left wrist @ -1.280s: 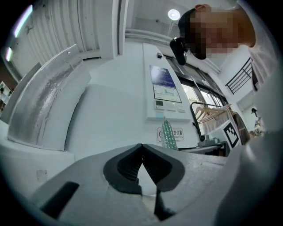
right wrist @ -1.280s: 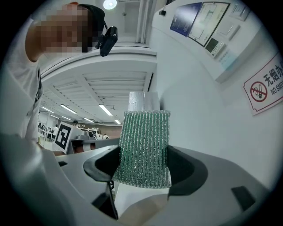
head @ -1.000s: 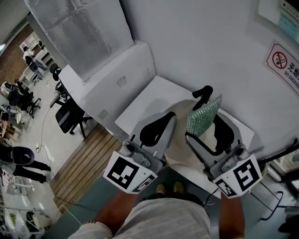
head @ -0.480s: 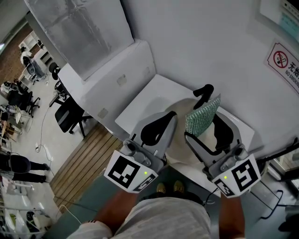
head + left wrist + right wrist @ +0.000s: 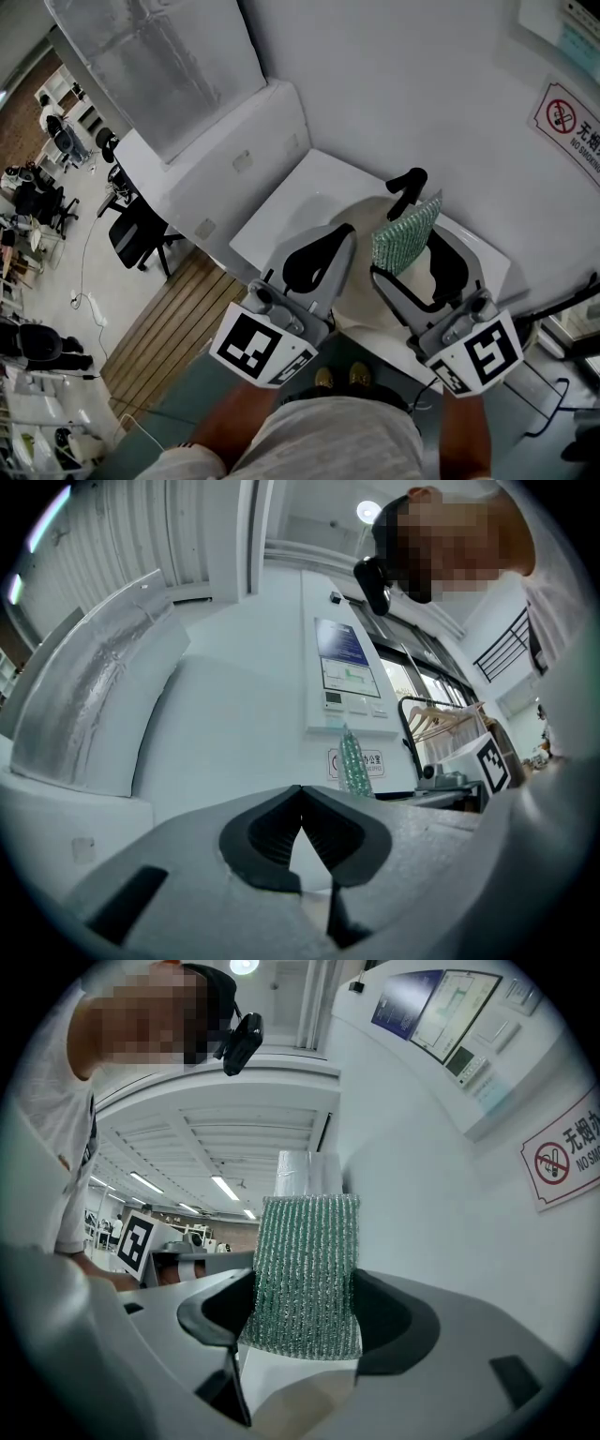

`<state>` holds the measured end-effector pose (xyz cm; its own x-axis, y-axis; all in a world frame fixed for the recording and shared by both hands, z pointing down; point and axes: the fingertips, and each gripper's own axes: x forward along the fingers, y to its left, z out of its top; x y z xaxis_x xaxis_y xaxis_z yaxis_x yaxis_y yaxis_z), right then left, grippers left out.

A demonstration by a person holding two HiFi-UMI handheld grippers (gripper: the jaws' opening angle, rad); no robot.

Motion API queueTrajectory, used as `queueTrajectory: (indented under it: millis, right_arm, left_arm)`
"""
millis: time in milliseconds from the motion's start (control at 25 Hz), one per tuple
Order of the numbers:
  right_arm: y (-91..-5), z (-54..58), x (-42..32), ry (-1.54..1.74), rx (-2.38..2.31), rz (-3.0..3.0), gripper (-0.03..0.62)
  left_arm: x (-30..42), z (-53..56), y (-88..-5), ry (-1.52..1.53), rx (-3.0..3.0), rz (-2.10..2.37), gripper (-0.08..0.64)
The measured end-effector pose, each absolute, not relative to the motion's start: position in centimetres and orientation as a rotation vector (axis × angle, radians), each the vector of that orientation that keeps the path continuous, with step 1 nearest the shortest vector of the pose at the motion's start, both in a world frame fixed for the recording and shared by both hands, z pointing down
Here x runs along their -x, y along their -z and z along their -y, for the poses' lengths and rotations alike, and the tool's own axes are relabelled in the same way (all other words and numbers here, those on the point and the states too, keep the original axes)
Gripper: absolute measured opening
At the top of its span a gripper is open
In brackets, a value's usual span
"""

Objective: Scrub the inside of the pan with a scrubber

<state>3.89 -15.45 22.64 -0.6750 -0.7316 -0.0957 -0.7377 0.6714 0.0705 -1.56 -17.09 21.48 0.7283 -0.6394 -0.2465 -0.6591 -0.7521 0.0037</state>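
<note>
While the left gripper [image 5: 301, 794] was pinched shut on nothing, the right gripper [image 5: 305, 1312] clamped the green scrubber [image 5: 307, 1269] upright; beyond, the pan [image 5: 373, 211] lay on the white table [image 5: 281, 220], so tipping the scrubber down flat inside it seemed wise

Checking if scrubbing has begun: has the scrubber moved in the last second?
No. In the head view the scrubber stays right beside the pan handle.

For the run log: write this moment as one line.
left gripper: shut, empty | right gripper: shut on scrubber | scrubber: green, pointing up, off pan | pan: on white table
</note>
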Motion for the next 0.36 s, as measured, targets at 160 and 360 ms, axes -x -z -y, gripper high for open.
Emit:
queueTrajectory:
  millis: [160,360]
  right_arm:
    - [-22.76,15.47,-4.01,-0.155,1.244,-2.815,0.339]
    - [-22.96,15.62,-4.01,-0.151,1.245,-2.815,0.339]
  left_arm:
    - [1.52,17.10,-21.50,-0.360,2.845,-1.068,0.015]
    - [1.39,17.17,-21.70,-0.361,2.853,-1.063,0.015]
